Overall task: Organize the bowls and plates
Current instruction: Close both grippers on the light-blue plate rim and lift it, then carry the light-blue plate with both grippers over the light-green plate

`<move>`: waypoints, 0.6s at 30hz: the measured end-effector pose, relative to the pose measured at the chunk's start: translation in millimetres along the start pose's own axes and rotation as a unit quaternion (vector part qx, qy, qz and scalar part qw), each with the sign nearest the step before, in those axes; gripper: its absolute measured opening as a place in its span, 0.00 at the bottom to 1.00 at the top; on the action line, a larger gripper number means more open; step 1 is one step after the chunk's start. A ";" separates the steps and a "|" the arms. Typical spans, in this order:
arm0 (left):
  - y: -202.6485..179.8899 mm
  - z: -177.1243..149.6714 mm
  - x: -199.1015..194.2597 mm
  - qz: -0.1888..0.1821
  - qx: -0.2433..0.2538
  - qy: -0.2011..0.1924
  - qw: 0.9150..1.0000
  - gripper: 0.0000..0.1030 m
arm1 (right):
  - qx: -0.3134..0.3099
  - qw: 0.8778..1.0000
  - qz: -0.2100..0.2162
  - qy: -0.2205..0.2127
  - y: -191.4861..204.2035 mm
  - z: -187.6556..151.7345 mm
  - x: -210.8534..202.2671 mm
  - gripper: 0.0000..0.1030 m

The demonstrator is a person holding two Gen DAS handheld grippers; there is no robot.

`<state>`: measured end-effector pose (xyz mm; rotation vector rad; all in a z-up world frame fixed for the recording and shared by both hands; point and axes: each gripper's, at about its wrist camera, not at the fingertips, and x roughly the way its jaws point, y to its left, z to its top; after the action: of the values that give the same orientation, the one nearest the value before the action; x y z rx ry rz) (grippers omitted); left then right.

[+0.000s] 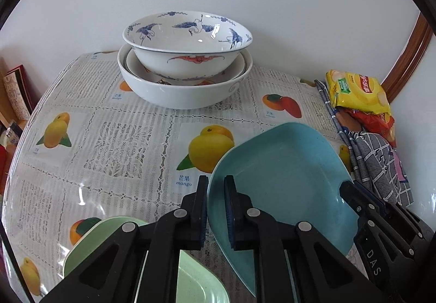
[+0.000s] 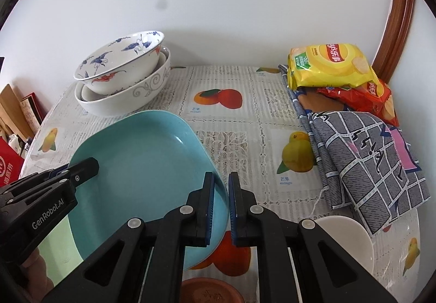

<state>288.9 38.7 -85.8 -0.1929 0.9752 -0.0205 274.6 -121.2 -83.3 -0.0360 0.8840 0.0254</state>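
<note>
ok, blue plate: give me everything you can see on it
The blue plate is a rounded-square dish in matte, faintly speckled turquoise, with a raised rim and flat well; it looks like glazed ceramic or melamine. It is empty, tilted and lifted off the tablecloth. The left tongs pinch its left rim and the right tongs its right rim, both shut on it. It partly overlaps the green plate below, but contact can't be told.

I see a worktop (image 2: 231, 123) under a mango-print lace cover; directly on it sit a large white bowl (image 2: 128, 101), a checked cloth (image 2: 362, 155), a small white bowl (image 2: 346, 237) and a terracotta dish (image 2: 209, 289).
</note>
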 end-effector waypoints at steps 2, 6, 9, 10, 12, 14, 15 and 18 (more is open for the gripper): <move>1.0 -3.2 -12.4 -0.003 -0.001 -0.006 1.000 0.11 | 0.002 1.000 0.001 -0.008 1.5 -1.7 -12.0 0.10; -1.1 -11.0 -33.5 -0.004 -0.001 -0.016 1.000 0.11 | 0.008 1.000 0.002 -0.016 2.7 -9.1 -34.3 0.10; -2.5 -19.3 -49.4 -0.007 -0.001 -0.022 1.000 0.11 | 0.008 1.000 0.003 -0.024 3.6 -17.3 -52.2 0.10; -2.7 -22.6 -54.6 -0.007 0.000 -0.023 1.000 0.11 | 0.008 1.000 0.003 -0.026 3.4 -20.1 -58.2 0.09; -3.4 -28.7 -65.3 -0.008 -0.004 -0.028 1.000 0.11 | 0.004 0.999 0.004 -0.033 3.4 -25.5 -69.6 0.09; -5.2 -34.1 -76.2 -0.007 -0.001 -0.034 0.999 0.11 | 0.005 0.999 0.005 -0.038 2.7 -31.1 -81.0 0.09; -5.7 -36.7 -81.7 -0.007 -0.001 -0.037 0.999 0.11 | 0.006 0.999 0.005 -0.041 2.8 -33.8 -86.5 0.09; -6.3 -44.4 -97.8 -0.008 -0.002 -0.046 0.999 0.11 | 0.007 0.999 0.006 -0.050 3.6 -41.6 -103.1 0.09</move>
<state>197.8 35.8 -28.8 -0.2036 0.8820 -0.0241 177.0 -120.1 -30.0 -0.0156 0.7852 0.0318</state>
